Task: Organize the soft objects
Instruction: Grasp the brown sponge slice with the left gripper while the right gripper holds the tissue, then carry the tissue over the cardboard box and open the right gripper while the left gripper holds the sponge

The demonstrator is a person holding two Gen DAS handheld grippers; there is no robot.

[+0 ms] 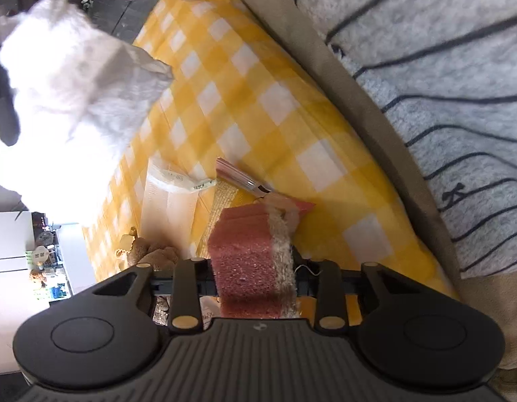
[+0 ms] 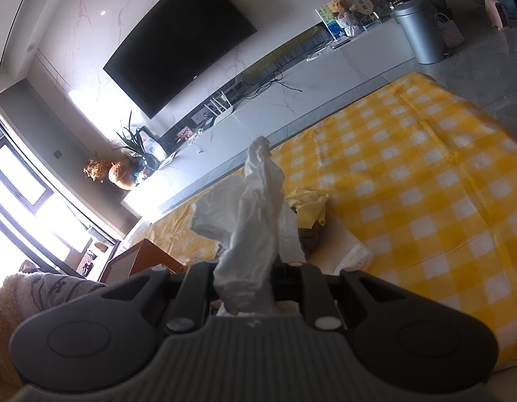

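Note:
My left gripper (image 1: 255, 268) is shut on a pink sponge (image 1: 248, 251) with a beige scouring side, held above the yellow checked cloth (image 1: 258, 83). My right gripper (image 2: 245, 274) is shut on a crumpled white tissue (image 2: 255, 207) that stands up between its fingers. In the left wrist view that same white tissue (image 1: 67, 100) shows large and bright at the upper left. A yellow rag (image 2: 308, 204), a white folded cloth (image 1: 164, 201) and a brown plush toy (image 1: 151, 254) lie on the checked cloth.
A grey striped blanket (image 1: 443, 83) covers the beige sofa on the right of the left wrist view. A striped packet (image 1: 238, 177) lies beside the sponge. A brown box (image 2: 141, 261), a TV (image 2: 178, 43), a white console and a grey bin (image 2: 419, 30) show beyond.

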